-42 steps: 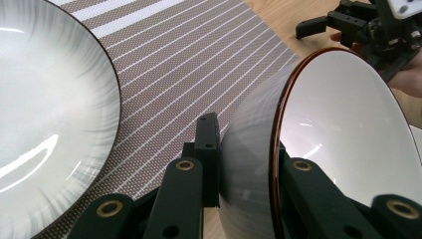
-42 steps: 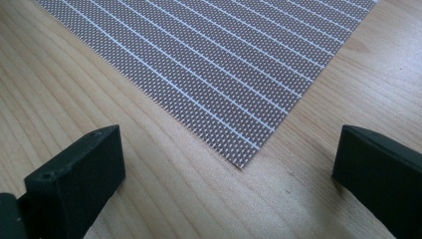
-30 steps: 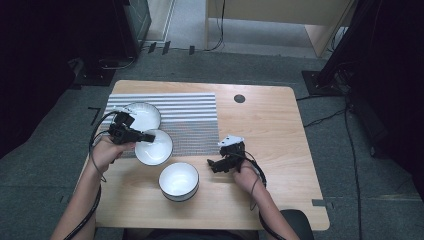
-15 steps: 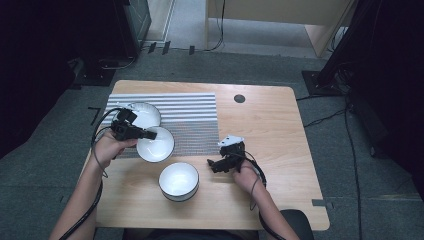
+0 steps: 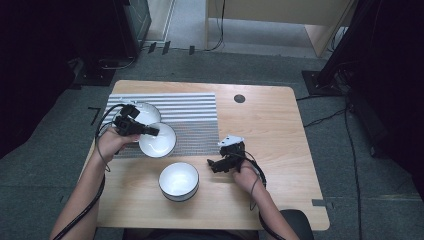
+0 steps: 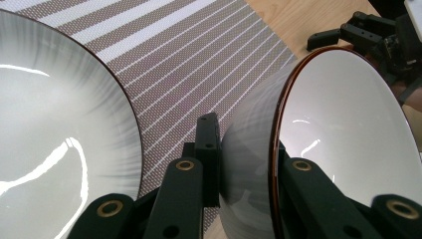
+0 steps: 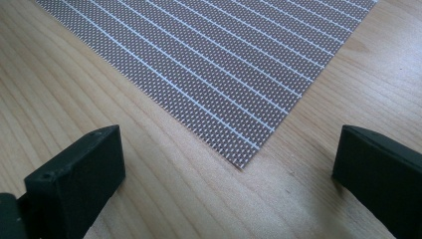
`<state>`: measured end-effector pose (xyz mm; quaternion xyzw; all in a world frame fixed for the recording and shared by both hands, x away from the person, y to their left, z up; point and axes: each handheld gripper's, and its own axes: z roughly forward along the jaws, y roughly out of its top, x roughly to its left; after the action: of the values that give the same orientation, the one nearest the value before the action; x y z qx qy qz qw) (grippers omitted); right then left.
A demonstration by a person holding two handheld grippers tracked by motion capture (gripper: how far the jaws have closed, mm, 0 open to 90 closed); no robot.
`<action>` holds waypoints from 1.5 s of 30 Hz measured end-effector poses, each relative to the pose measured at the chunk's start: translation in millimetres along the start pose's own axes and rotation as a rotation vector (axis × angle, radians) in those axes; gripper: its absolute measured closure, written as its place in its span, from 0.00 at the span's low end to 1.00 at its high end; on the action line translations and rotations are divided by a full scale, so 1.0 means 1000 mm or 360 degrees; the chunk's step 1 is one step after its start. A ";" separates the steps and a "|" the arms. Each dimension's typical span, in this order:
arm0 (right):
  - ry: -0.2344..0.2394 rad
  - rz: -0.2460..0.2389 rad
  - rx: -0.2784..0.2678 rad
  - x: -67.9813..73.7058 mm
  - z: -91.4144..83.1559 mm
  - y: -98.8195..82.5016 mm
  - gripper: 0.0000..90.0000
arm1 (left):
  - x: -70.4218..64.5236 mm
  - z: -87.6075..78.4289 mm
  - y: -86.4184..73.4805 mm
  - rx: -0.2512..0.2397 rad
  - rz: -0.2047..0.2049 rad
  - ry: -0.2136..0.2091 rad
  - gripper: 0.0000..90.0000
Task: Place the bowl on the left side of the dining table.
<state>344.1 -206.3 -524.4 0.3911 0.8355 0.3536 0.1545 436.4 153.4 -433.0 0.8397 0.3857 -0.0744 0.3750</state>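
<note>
High view: left gripper [image 5: 150, 131] clamps the rim of a small white glazed bowl with a brown edge [image 5: 157, 140], held tilted over the striped woven placemat [image 5: 195, 120], just beside a white plate [image 5: 145, 112]. A second, deeper white bowl [image 5: 178, 180] stands on the wooden worktop [image 5: 270, 130], near the right gripper [image 5: 214, 164]. Left gripper view: jaws pinch the bowl wall, one inside, one outside; plate edge close alongside. Right gripper view: jaws wide apart, holding nothing, low over bare wood at the mat's corner. Judged step: carrying the bowl. Next move probably needs a level set-down, clearing the plate rim; open room lies across the mat.
</note>
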 end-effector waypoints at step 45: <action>0.0001 0.0006 0.0002 0.000 0.000 0.000 0.00 | 0.052 -0.018 -0.002 -0.0091 -0.0155 0.0092 0.86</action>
<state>343.9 -206.1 -524.3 0.3925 0.8351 0.3535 0.1533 467.8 197.0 -442.8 0.8107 0.4387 -0.0573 0.3834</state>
